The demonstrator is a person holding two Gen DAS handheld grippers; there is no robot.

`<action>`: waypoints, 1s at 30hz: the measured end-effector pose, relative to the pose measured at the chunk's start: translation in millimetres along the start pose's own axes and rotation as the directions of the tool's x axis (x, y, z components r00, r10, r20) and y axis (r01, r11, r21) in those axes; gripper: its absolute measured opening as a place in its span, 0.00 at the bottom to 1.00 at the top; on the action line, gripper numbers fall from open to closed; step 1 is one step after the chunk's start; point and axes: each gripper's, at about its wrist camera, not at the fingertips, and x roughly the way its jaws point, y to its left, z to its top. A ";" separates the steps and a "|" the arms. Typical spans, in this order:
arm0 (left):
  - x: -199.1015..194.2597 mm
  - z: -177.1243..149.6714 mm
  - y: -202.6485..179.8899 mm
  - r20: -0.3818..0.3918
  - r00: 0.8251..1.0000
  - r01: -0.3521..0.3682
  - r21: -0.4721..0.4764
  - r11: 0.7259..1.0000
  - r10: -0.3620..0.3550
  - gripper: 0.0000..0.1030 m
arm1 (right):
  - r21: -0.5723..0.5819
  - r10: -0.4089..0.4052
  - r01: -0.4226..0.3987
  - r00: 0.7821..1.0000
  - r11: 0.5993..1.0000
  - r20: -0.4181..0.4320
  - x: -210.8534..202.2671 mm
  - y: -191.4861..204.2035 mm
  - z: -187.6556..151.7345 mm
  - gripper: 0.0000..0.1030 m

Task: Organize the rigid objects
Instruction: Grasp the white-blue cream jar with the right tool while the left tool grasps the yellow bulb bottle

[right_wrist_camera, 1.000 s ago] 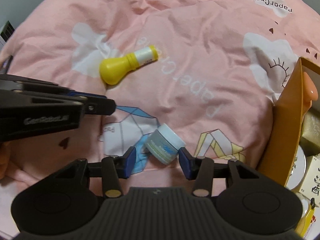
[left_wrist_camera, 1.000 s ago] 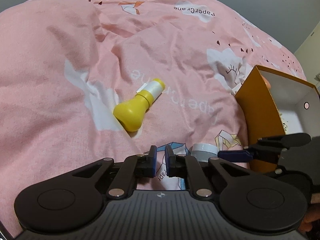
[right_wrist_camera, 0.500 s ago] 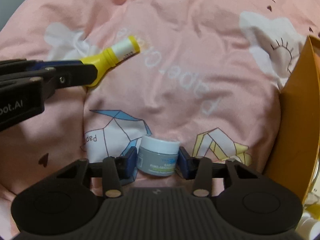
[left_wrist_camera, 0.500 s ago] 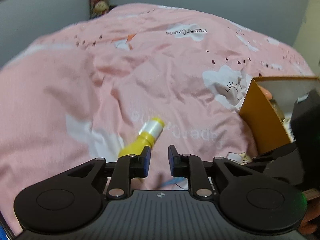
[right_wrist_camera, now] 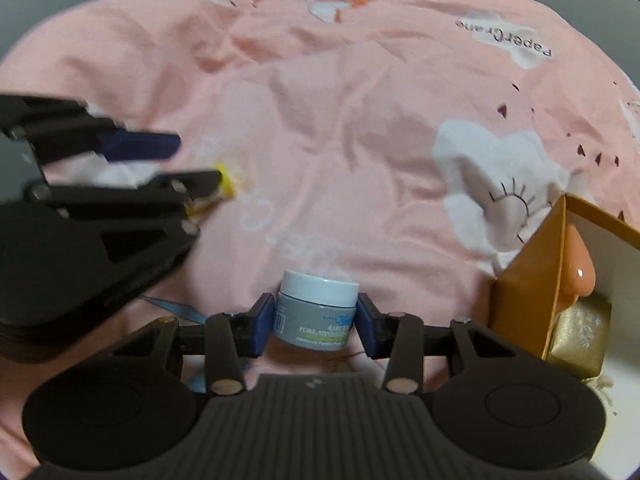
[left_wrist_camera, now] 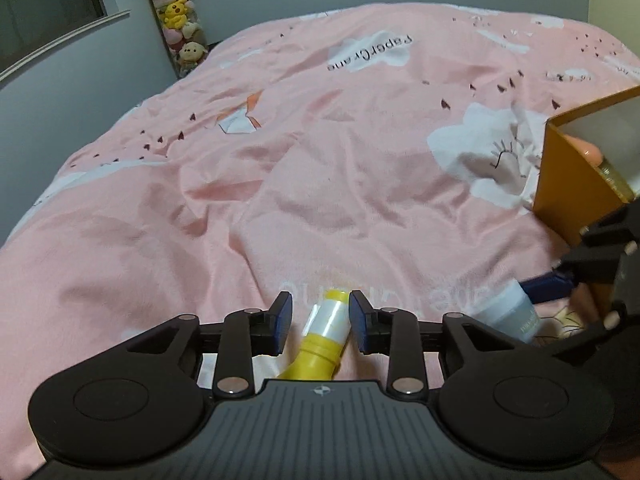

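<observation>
L gripper straddles yellow bottle | R gripper grips jar

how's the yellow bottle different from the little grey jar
The yellow bottle is long, with a clear-wrapped neck; the grey jar is squat with a white lid. The bottle lies between the left gripper's open jaws; the jar stands upright, gripped by the right gripper. Both are outside the orange box.

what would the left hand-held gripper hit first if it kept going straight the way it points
The yellow bottle already lies between the fingers of the left hand-held gripper, so that comes first. Past its cap there is only the pink duvet, which rises ahead, though depth is hard to judge.
</observation>
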 end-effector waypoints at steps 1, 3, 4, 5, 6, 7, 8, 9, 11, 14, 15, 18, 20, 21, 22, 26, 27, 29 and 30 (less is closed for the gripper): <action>5.2 0.3 -0.9 -0.013 1.000 0.010 0.000 1.000 -0.010 0.37 | 0.005 -0.001 0.001 1.000 1.000 -0.014 4.9 -1.8 -1.4 0.42; 14.6 -0.9 -2.7 -0.030 0.999 0.024 -0.007 1.000 -0.024 0.34 | 0.034 0.016 -0.015 0.999 0.999 -0.038 11.0 -6.8 -4.8 0.42; 18.6 -2.0 -4.4 -0.036 0.999 0.022 -0.003 1.000 -0.022 0.34 | 0.047 0.021 -0.019 0.999 0.999 -0.044 12.1 -9.6 -7.0 0.42; 21.0 -2.8 -5.7 -0.039 0.999 0.020 -0.001 1.000 -0.020 0.32 | 0.056 0.025 -0.022 0.999 0.998 -0.045 12.4 -11.9 -8.1 0.42; 22.7 -3.4 -6.3 -0.038 0.999 0.019 -0.002 1.000 -0.019 0.32 | 0.065 0.028 -0.025 0.999 0.998 -0.045 12.8 -13.6 -8.3 0.42; 22.8 -4.0 -6.4 -0.036 0.999 0.020 -0.002 1.000 -0.020 0.31 | 0.070 0.029 -0.026 0.999 0.997 -0.046 12.9 -14.1 -8.5 0.42; 21.9 -4.4 -6.6 -0.033 0.999 0.020 0.000 1.000 -0.020 0.31 | 0.073 0.030 -0.026 0.998 0.997 -0.046 13.2 -14.5 -8.5 0.42; 19.7 -5.1 -6.5 -0.024 0.999 0.021 0.000 1.000 -0.021 0.30 | 0.074 0.029 -0.026 0.998 0.997 -0.047 13.7 -15.0 -8.4 0.42; 15.1 -4.6 -6.9 -0.006 1.000 0.017 -0.003 1.000 -0.017 0.28 | 0.076 0.027 -0.023 0.998 0.997 -0.049 13.5 -14.9 -9.1 0.42; 5.2 -4.6 -5.1 0.029 0.999 0.014 -0.024 1.000 -0.013 0.25 | 0.079 0.025 -0.022 0.999 0.997 -0.043 9.9 -12.9 -10.9 0.42; 2.1 -4.0 -4.0 0.040 0.999 0.016 -0.035 0.999 -0.015 0.25 | 0.084 0.026 -0.023 0.999 0.996 -0.039 8.7 -13.3 -11.4 0.42; -8.6 -4.3 0.4 0.074 0.997 0.033 -0.082 0.996 -0.027 0.24 | 0.095 0.031 -0.029 0.999 0.995 -0.021 3.2 -13.7 -11.4 0.42; -15.4 -5.5 3.7 0.096 0.995 0.048 -0.115 0.992 -0.037 0.24 | 0.101 0.035 -0.034 0.999 0.994 -0.003 -4.3 -15.2 -12.4 0.42; -18.9 -6.0 5.3 0.109 0.993 0.060 -0.130 0.990 -0.045 0.24 | 0.101 0.037 -0.037 0.999 0.994 0.010 -8.9 -15.5 -12.6 0.42; -22.6 -6.2 7.1 0.121 0.991 0.075 -0.148 0.986 -0.057 0.24 | 0.099 0.038 -0.040 0.999 0.994 0.021 -13.6 -15.6 -12.3 0.42; -40.8 -4.9 10.9 0.168 0.981 0.129 -0.189 0.974 -0.097 0.23 | 0.097 0.036 -0.042 0.997 0.994 0.066 -34.1 -16.0 -12.2 0.42; -45.7 -3.7 11.7 0.178 0.978 0.145 -0.198 0.969 -0.110 0.23 | 0.096 0.037 -0.045 0.996 0.994 0.078 -40.3 -16.2 -12.2 0.42; -53.1 -2.0 12.9 0.193 0.972 0.176 -0.212 0.961 -0.135 0.23 | 0.087 0.031 -0.039 0.994 0.995 0.101 -51.6 -14.8 -12.9 0.42; -57.7 -0.6 13.4 0.203 0.967 0.195 -0.221 0.955 -0.151 0.23 | 0.082 0.028 -0.037 0.993 0.996 0.112 -57.7 -14.6 -13.5 0.42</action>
